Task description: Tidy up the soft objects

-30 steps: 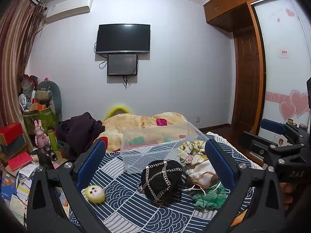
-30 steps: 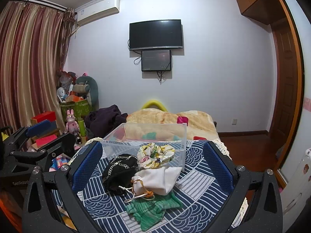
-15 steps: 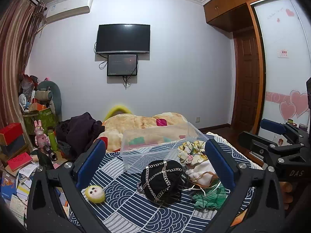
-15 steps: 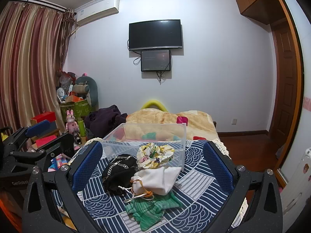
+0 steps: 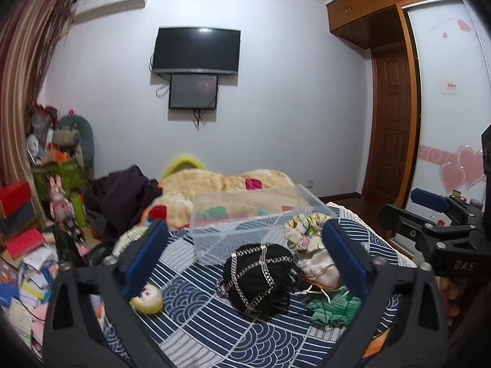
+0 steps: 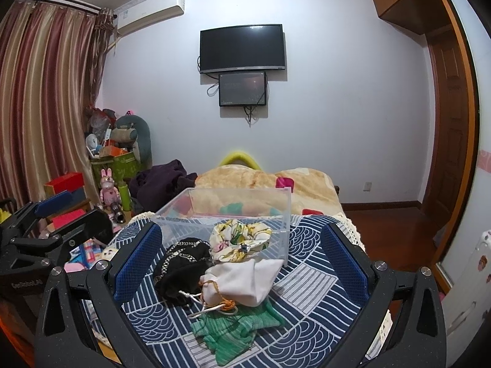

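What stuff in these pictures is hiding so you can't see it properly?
- Black pouch: in the right wrist view, the right gripper's left finger hides its left side.
- White drawstring bag: in the left wrist view, the left gripper's right finger covers part of it.
- Small doll head: left wrist view, its face is too small to make out.
- Clear plastic box: whether anything lies inside is unclear; the blanket shows through its walls.

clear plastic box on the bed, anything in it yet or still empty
Empty. Through the clear plastic box only the bed cover shows; the floral pouch, black pouch and white pouch lie outside, in front.
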The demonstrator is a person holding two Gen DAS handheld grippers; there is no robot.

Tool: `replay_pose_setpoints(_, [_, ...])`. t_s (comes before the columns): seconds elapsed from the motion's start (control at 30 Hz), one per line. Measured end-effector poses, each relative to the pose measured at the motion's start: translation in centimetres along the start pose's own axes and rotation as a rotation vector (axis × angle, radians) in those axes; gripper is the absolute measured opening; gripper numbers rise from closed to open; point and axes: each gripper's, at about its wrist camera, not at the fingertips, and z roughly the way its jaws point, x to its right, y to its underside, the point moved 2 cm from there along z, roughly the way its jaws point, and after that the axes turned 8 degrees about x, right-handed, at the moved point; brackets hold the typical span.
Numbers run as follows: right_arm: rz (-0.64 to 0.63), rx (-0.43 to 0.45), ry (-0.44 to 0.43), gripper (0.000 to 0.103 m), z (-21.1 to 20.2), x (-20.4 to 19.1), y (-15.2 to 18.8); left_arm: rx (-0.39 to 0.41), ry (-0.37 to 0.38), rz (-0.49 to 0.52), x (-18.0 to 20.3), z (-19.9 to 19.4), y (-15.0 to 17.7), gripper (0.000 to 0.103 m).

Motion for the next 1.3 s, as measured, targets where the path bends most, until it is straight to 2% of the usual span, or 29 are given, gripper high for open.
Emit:
replay_pose_setpoints(0.1, [0.009,-0.022,-0.013,0.103,0.7,0.2,0.5,-0.054,0.016,-0.025,-0.8,1.1,0.8,0.081])
replay_pose_setpoints(0.27, [0.012,-0.042,-0.025,0.103,1.9,0.5,0.9,-0.095,-0.03,-0.047,-2.6,2.5,2.2,0.081])
replay_pose_setpoints(0.47, [0.02,-0.089,-0.052,0.102,4.8,0.8,1.2,-0.171,-0.138,-0.047,-6.1,4.5,4.5,0.081])
replay_pose_setpoints(0.7, [0.023,-0.181,-0.053,0.09,8.1,1.0,2.3,-0.306,-0.26,-0.103,-10.7,7.7,8.4,0.076])
replay_pose_setpoints(0.8, [0.04,-0.232,-0.056,0.084,9.1,1.6,3.1,-0.354,-0.293,-0.131,-12.1,8.6,9.6,0.07])
replay_pose_setpoints(0.9, [0.059,-0.284,-0.069,0.072,9.9,1.8,4.1,-0.399,-0.314,-0.143,-12.8,9.5,10.8,0.065])
replay_pose_setpoints(0.97, [0.069,-0.314,-0.085,0.058,10.3,2.0,4.6,-0.408,-0.333,-0.13,-12.8,9.7,11.2,0.061])
replay_pose_setpoints(1.0, [0.073,-0.323,-0.092,0.054,10.4,2.1,4.8,-0.404,-0.337,-0.129,-12.9,9.6,11.3,0.058])
replay_pose_setpoints(1.03, [0.077,-0.33,-0.097,0.047,10.4,2.2,4.8,-0.401,-0.338,-0.128,-12.8,9.6,11.2,0.055])
replay_pose_setpoints(1.1, [0.085,-0.331,-0.109,0.035,10.2,2.4,4.9,-0.397,-0.356,-0.117,-12.7,9.3,11.2,0.042])
replay_pose_setpoints(1.17, [0.093,-0.323,-0.115,0.023,10.0,2.6,4.8,-0.394,-0.355,-0.12,-12.7,9.1,11.1,0.041])
replay_pose_setpoints(1.3, [0.09,-0.27,-0.118,0.016,8.9,3.0,4.0,-0.379,-0.33,-0.135,-12.5,8.6,10.6,0.039])
